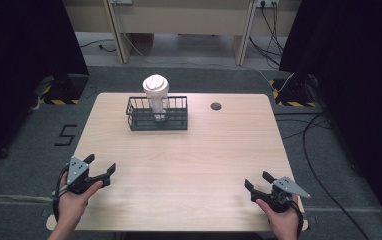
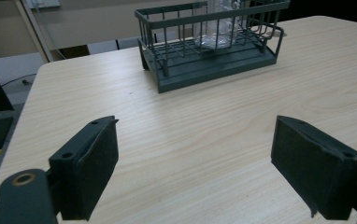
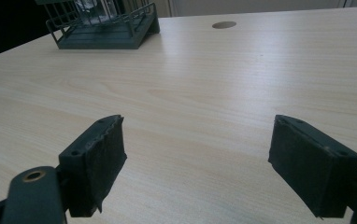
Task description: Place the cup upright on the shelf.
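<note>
Far ahead of both released fingers, a lidded cup stands tall in the wire basket; a careless grasp might tip it.

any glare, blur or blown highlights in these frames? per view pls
High view: the white lid is nearly blown out, a soft sheen lies on the table, and the side areas are very dark. Left gripper view: the basket is fairly sharp, the near fingers soft. Right gripper view: broad glare on the tabletop, basket slightly soft.
</note>
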The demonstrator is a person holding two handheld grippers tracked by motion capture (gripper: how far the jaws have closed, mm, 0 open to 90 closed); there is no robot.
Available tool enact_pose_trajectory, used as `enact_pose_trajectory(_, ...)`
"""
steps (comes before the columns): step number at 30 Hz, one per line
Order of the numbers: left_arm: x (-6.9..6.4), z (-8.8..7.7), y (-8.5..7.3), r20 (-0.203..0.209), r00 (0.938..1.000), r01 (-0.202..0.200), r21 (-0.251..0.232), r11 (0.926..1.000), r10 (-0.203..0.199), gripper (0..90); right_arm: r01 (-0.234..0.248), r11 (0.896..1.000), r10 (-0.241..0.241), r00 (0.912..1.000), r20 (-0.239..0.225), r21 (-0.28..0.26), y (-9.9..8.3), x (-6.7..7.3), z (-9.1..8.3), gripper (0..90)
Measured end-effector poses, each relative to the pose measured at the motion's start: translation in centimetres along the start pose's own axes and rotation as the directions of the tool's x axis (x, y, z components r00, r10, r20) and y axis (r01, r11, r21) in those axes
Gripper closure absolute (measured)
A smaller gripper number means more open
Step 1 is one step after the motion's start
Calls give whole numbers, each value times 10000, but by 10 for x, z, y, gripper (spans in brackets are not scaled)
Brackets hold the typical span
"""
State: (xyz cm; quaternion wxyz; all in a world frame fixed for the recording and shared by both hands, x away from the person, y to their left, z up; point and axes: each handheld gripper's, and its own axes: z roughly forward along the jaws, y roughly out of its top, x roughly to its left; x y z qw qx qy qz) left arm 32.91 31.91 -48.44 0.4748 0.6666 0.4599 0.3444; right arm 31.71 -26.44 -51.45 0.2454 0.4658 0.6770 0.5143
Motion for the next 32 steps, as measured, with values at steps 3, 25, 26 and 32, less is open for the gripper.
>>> enact_pose_trajectory(3, 3, -4, -4, -80, 9999, 121, -6, 9999, -121, 146, 15, 10000, -15, 10000, -6, -4, 0, 0, 0, 188)
enact_pose_trajectory(25, 6, -11, -34, -532, 9974, 504, 243, 9984, -491, 146, 127, 9999, -127, 9999, -1, -21, 0, 0, 0, 189)
enact_pose_trajectory(26, 6, -10, -34, -535, 9971, 548, 236, 9982, -534, 146, 119, 9999, -119, 9999, -5, -26, 0, 0, 0, 189)
enact_pose_trajectory(32, 4, -12, -33, -606, 9968, 519, 92, 9986, -513, 146, 74, 10000, -74, 10000, -41, 0, 0, 0, 0, 189)
